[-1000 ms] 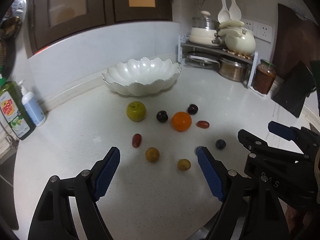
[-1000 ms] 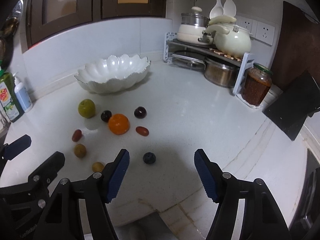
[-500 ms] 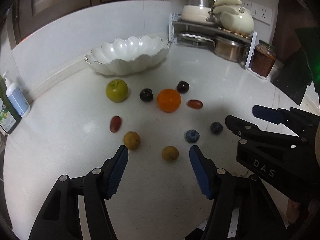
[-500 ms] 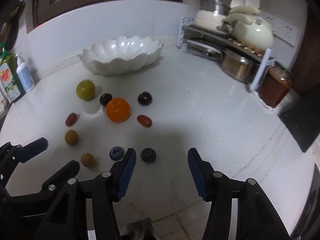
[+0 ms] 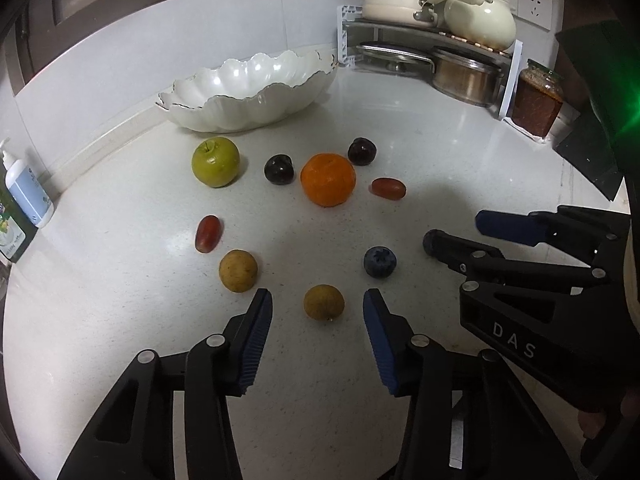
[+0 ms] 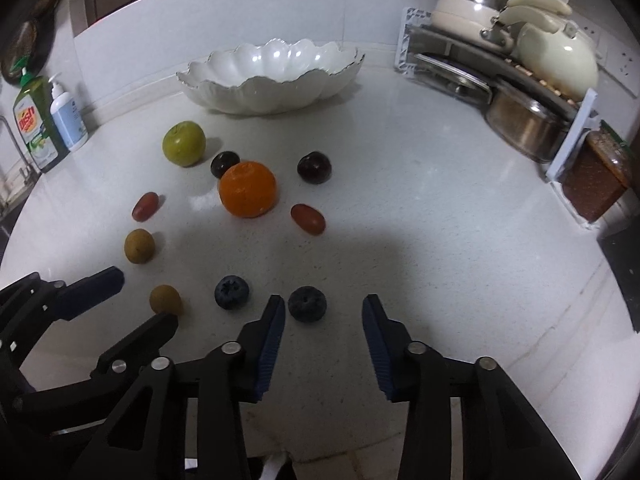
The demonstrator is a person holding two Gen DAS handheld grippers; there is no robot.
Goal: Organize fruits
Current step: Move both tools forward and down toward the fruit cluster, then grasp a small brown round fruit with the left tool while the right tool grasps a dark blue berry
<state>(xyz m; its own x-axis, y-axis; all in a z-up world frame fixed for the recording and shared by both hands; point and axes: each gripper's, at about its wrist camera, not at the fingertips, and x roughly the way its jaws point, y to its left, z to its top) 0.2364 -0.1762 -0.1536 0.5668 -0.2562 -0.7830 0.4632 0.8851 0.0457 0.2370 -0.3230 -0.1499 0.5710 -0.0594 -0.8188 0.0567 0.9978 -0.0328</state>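
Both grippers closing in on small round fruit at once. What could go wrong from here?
1. The left gripper, jaws just closing, brackets a longan without touching; an uneven pinch could roll it away.
2. The blueberry sits off-centre in the right gripper, close to one pad; it may get nudged or crushed.
3. The grippers are close together and could collide.

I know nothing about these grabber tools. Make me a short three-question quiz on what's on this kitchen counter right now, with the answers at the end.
1. True or false: the white scalloped bowl already holds fruit.
2. Which fruit lies just ahead of the left gripper, between its fingers: A) the green apple, B) a small yellow-brown fruit, C) the orange?
3. Fill in: the right gripper lines up on a ____, with a second one beside it.

Key: 1. False; it looks empty. 2. B; the pads do not touch it yet. 3. Blueberry. Both grippers' jaws have just been closing.
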